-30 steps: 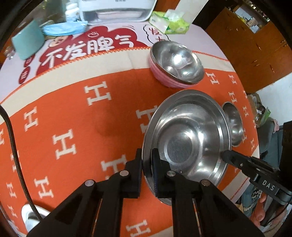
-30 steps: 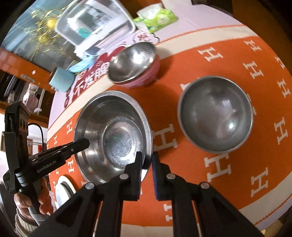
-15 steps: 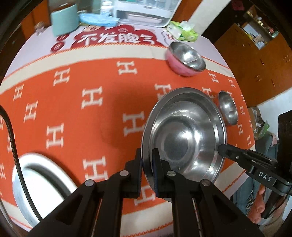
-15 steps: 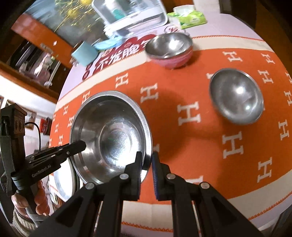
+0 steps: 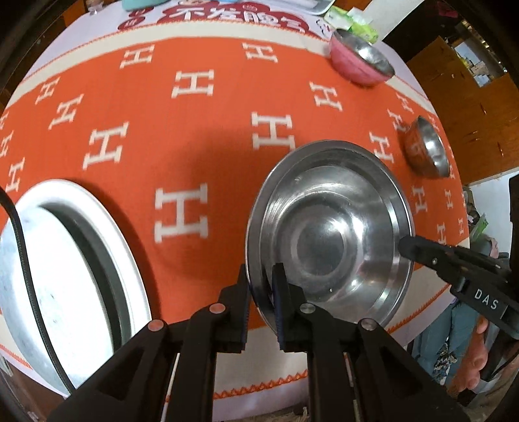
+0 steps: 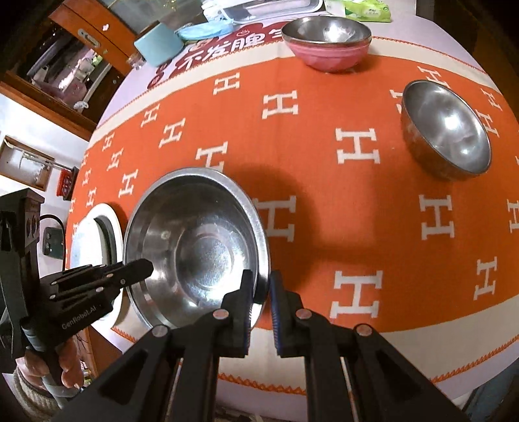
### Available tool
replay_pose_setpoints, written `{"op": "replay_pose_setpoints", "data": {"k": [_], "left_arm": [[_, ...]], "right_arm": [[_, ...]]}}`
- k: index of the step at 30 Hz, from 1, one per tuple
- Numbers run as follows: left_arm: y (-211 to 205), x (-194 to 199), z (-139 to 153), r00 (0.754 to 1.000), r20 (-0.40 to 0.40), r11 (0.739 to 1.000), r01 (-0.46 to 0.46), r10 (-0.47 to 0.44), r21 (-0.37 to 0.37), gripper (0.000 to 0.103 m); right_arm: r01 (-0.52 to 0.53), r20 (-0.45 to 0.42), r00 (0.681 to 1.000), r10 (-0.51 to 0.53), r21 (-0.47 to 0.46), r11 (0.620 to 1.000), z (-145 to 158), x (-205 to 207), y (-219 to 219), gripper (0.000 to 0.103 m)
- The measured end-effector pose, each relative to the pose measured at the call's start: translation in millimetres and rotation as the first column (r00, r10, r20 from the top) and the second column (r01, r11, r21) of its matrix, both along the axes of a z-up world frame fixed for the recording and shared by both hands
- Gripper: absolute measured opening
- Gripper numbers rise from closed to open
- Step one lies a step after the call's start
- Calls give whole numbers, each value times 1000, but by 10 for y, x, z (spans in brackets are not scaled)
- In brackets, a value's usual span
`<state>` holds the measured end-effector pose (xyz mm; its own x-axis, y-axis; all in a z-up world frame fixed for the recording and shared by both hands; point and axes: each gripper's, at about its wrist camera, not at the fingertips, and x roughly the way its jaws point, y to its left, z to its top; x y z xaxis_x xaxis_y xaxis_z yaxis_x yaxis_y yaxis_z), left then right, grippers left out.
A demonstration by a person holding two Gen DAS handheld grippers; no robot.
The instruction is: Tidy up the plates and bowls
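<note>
A large steel basin (image 5: 327, 233) is held in the air over the orange cloth, its shadow below it. My left gripper (image 5: 261, 285) is shut on its near-left rim. My right gripper (image 6: 261, 289) is shut on the opposite rim of the basin (image 6: 194, 246). A white plate (image 5: 65, 269) lies at the left by the table edge, also in the right wrist view (image 6: 97, 233). A small steel bowl (image 6: 446, 130) sits at the right and shows in the left wrist view (image 5: 426, 152). A pink bowl with a steel inside (image 6: 326, 42) stands at the back (image 5: 360, 61).
A teal cup (image 6: 159, 43), a blue cloth (image 6: 204, 29), a clear tray (image 6: 269, 8) and a green tissue pack (image 6: 360, 9) stand along the far edge. The cloth's near edge (image 5: 259, 389) lies just below the grippers.
Both grippers have lifted the basin higher and drawn back and left. The white plate has come further into view at the left; the small bowls look farther off.
</note>
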<state>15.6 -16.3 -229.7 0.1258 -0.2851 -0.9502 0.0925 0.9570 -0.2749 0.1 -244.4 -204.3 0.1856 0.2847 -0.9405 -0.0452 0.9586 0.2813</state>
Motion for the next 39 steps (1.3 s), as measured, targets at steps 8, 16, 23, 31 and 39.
{"op": "replay_pose_setpoints", "data": {"k": [8,16,23,31,39], "left_arm": [[-28,-74,-40,1000,-3,1000,9,-9,14,11],[-22,-90,-44,1000,15,1000,-12,12,18,35],[88,-133,114,996,72,998,-59,58,13,53],[122,-259,292,994,111,999,-22,18,34,55],[201,-360,511,985,171,999,17,-24,42,61]], "right_arm": [[-16,-18,1000,15,-29,999,-55,-35,35,10],[-28,-19,999,27,-49,998,-62,-73,73,11],[-22,10,1000,22,-66,998,17,-137,64,29],[15,44,999,-11,-89,996,140,-251,48,30],[84,64,995,-78,-97,992,247,-402,67,30]]}}
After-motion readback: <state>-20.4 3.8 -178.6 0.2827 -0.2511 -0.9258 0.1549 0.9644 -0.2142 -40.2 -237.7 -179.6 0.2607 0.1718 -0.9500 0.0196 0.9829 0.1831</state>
